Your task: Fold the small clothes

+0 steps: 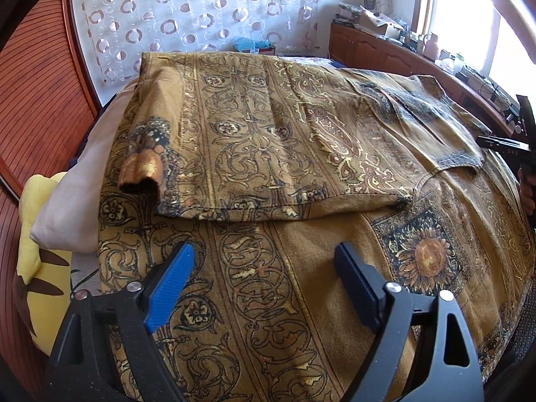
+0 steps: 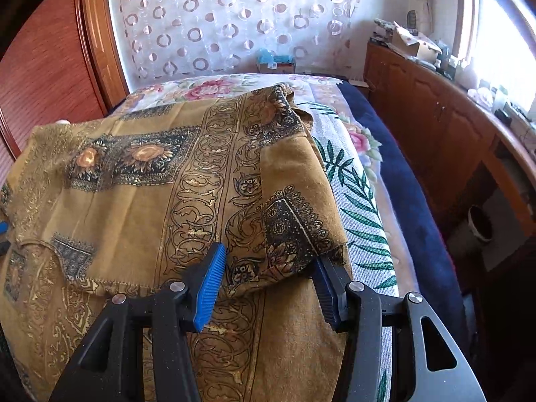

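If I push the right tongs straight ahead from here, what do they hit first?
Most likely the folded-over flap of the shirt. The right tongs are open, and the flap's hem already lies between the fingers, one corner draped over the right finger. Depth is hard to judge, but contact looks immediate.

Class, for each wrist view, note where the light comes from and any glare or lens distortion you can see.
Left wrist view: window at upper right blown out white, cupboard edges bowed by the fisheye. Right wrist view: same window overexposed, dark vignette at the corners, garment evenly lit.

You're in somebody's bedroom: floral bedspread (image 2: 355, 154) mid-frame, circle-print curtain (image 2: 234, 16) up top, cluttered wooden cabinets (image 2: 435, 124) under the window (image 2: 495, 43) at right.
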`<move>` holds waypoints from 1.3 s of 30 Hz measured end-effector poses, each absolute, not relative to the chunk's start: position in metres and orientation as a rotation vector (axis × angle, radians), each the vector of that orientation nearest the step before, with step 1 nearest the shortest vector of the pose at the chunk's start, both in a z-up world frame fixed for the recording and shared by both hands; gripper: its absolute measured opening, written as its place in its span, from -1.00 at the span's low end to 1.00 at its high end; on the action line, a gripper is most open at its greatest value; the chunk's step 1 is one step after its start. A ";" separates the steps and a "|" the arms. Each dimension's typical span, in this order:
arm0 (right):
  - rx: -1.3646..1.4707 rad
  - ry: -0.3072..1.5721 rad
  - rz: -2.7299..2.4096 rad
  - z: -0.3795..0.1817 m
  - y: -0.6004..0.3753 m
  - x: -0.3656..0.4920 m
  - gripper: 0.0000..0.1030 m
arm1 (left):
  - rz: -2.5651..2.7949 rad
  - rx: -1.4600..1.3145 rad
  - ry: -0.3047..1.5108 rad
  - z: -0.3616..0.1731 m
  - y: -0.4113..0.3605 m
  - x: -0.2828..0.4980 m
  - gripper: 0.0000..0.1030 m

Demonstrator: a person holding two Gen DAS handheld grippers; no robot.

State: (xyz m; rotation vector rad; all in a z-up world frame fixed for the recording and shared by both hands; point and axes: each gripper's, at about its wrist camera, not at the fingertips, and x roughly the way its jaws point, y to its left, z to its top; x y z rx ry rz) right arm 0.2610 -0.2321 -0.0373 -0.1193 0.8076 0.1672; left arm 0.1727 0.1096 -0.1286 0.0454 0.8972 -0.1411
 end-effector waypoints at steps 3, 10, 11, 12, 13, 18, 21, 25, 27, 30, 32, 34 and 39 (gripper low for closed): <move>-0.116 0.808 0.169 -0.037 -0.231 0.260 0.02 | -0.151 0.015 0.882 -0.122 0.116 0.166 0.32; -0.127 0.808 0.162 -0.037 -0.228 0.262 0.02 | -0.063 -0.044 0.733 -0.083 0.142 0.152 -0.01; -0.125 0.808 0.162 -0.037 -0.228 0.261 0.02 | -0.048 -0.050 0.717 -0.078 0.145 0.152 -0.03; -0.125 0.808 0.163 -0.036 -0.228 0.261 0.02 | -0.037 -0.057 0.707 -0.075 0.149 0.153 -0.05; -0.127 0.808 0.162 -0.036 -0.228 0.261 0.02 | -0.030 -0.063 0.703 -0.071 0.153 0.158 -0.08; -0.127 0.808 0.162 -0.036 -0.229 0.260 0.02 | 0.020 -0.008 0.734 -0.074 0.159 0.186 -0.19; -0.128 0.808 0.162 -0.036 -0.229 0.260 0.02 | -0.008 -0.019 0.778 -0.084 0.163 0.196 -0.49; -0.128 0.808 0.162 -0.036 -0.229 0.260 0.02 | 0.029 -0.009 0.827 -0.098 0.165 0.206 -0.51; -0.140 0.805 0.154 -0.036 -0.228 0.259 0.02 | 0.026 -0.027 0.837 -0.102 0.169 0.208 -0.51; -0.138 0.806 0.155 -0.035 -0.228 0.259 0.02 | 0.005 -0.031 0.841 -0.107 0.171 0.208 -0.81; -0.140 0.805 0.153 -0.036 -0.228 0.259 0.02 | -0.001 -0.032 0.826 -0.106 0.172 0.206 -0.93; -0.149 0.803 0.148 -0.036 -0.227 0.258 0.02 | -0.019 -0.033 0.797 -0.101 0.170 0.200 -0.95; -0.209 0.782 0.116 -0.034 -0.219 0.255 -0.56 | -0.039 -0.034 0.756 -0.090 0.166 0.193 -0.96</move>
